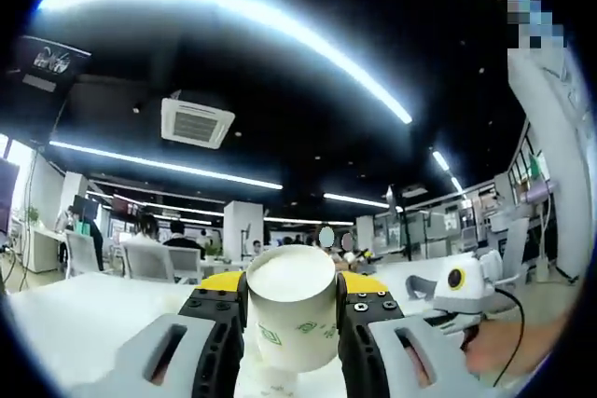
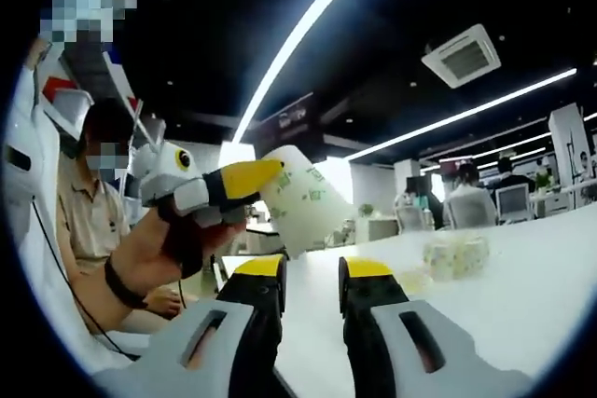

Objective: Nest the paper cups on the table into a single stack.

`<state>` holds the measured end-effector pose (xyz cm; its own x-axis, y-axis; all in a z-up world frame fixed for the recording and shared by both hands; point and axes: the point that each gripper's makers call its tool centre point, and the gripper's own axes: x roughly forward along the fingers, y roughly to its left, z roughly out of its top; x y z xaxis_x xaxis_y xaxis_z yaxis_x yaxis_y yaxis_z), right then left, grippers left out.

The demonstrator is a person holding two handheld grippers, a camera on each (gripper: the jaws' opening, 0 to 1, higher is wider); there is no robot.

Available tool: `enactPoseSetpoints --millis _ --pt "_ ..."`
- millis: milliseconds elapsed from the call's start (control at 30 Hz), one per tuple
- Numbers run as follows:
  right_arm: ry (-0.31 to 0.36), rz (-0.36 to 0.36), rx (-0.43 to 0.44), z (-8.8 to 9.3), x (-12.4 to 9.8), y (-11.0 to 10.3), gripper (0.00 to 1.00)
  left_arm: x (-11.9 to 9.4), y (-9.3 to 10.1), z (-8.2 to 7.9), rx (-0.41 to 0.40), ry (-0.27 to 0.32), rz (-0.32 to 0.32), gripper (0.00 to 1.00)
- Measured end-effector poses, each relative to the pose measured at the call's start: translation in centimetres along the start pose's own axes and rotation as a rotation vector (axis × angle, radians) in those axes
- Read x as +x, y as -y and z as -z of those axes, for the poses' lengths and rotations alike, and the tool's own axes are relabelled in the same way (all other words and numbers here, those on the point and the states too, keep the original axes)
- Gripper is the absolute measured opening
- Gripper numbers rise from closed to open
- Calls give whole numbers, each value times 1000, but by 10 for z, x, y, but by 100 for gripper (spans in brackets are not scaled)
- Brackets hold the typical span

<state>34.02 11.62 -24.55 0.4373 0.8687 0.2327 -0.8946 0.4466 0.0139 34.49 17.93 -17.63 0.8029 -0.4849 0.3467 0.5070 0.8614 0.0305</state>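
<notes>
Holding one paper cup [image 1: 293, 319], left gripper [image 1: 292, 323]; right gripper [image 2: 311, 284] holds none.

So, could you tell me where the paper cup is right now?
In the left gripper view the paper cup sits clamped between the left gripper jaws, above the white table; the right gripper view shows it lifted, left of centre.

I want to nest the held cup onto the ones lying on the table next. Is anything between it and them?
Nothing visible. In the right gripper view the left gripper holds a paper cup above the table; open tabletop lies between it and the cups on the table.
</notes>
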Motion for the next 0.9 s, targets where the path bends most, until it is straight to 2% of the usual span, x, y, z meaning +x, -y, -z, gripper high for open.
enactPoseSetpoints --millis 133,367,900 --pt "-5 -8 7 3 0 -3 22 -3 7 8 -23 7 3 40" --pt "8 0 5 1 -4 0 12 -1 11 8 -13 10 19 40" --pt "31 57 -18 -6 -13 14 4 0 23 10 36 0 39 40"
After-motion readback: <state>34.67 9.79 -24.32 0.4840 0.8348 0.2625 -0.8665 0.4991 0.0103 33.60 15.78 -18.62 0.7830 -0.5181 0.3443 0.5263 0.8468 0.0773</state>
